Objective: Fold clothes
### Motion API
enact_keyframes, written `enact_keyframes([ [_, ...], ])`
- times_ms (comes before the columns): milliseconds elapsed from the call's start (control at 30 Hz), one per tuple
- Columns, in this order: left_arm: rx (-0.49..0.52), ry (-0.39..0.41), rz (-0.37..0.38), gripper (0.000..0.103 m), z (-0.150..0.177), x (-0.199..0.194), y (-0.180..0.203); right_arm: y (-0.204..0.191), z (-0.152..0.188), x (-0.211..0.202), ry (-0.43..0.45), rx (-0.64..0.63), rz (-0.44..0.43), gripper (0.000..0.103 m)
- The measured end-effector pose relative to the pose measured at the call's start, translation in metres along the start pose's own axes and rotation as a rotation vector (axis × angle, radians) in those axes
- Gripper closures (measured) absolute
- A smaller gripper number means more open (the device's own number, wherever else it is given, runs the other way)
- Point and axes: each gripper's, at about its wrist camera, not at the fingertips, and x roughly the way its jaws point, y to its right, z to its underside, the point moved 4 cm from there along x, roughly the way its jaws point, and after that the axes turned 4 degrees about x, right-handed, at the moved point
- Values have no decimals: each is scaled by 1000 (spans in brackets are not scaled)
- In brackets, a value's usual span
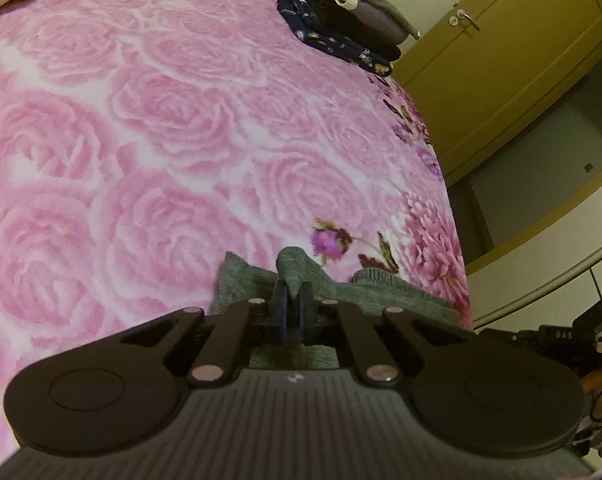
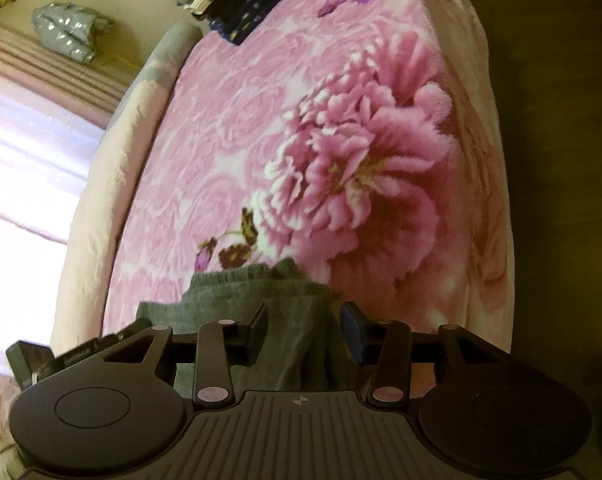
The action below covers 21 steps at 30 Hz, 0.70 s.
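A grey knit garment (image 1: 341, 288) lies at the near edge of a bed with a pink rose blanket (image 1: 161, 140). My left gripper (image 1: 294, 294) is shut on a pinched fold of the grey garment. In the right wrist view the same grey garment (image 2: 253, 296) lies bunched under my right gripper (image 2: 304, 326), whose jaws stand open on either side of the cloth without gripping it. The garment's ribbed waistband shows just ahead of the right fingers.
A stack of folded clothes (image 1: 341, 28) sits at the far corner of the bed; it also shows in the right wrist view (image 2: 253, 0). A wooden wardrobe (image 1: 501, 60) stands beyond the bed edge. A window with pink curtains (image 2: 29, 140) is at left.
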Motion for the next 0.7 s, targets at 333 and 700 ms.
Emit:
enact_keyframes([
  [333,-24,139,-27,101,0,-31,-4,-39,-1,-14,124,-276,-13,103],
  [700,24,39,-143,99,9,21,-19,-29,-4,36,74,-317,126,103],
])
